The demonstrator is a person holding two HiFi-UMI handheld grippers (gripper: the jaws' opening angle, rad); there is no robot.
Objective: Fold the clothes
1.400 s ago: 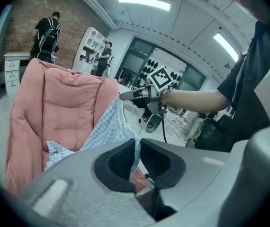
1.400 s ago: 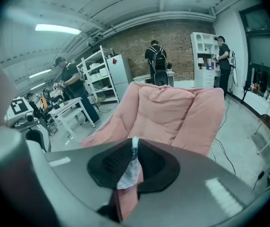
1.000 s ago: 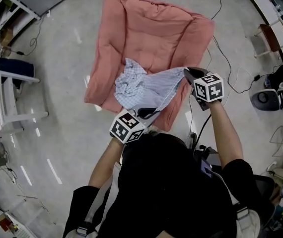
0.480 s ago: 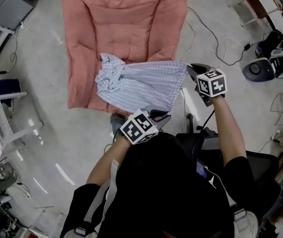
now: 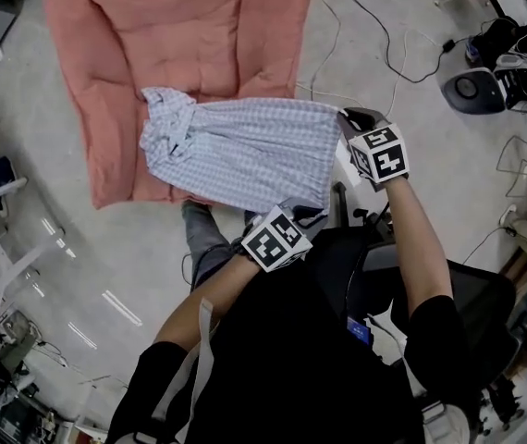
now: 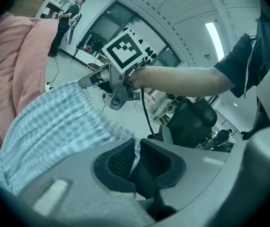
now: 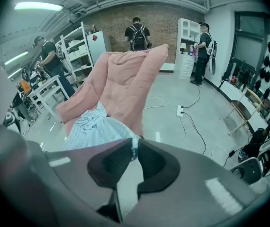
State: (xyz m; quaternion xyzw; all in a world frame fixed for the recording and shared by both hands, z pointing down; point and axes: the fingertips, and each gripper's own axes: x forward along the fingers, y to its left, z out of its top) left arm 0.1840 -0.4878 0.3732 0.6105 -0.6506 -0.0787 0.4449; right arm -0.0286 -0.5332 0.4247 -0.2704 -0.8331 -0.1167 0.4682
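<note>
A person stands over a salmon-pink padded quilt (image 5: 189, 35) spread on the grey floor (image 5: 106, 266), holding a blue-and-white checked garment (image 5: 245, 151) stretched between two hand-held tools. The left tool (image 6: 135, 157) is closed almost fully on one corner of the garment's gathered waistband, with a thin fold of cloth pinched between its dark ribbed pads (image 6: 116, 161). The right tool (image 7: 135, 150) is likewise clamped nearly together on the other corner of that edge. The waistband runs taut between the two tools, raised above the floor just past the quilt's near edge. The rest of the garment slopes away onto the quilt, where its far end lies crumpled. In the right gripper view, a person with a backpack (image 7: 137, 32) stands by a brick wall (image 7: 163, 18).
</note>
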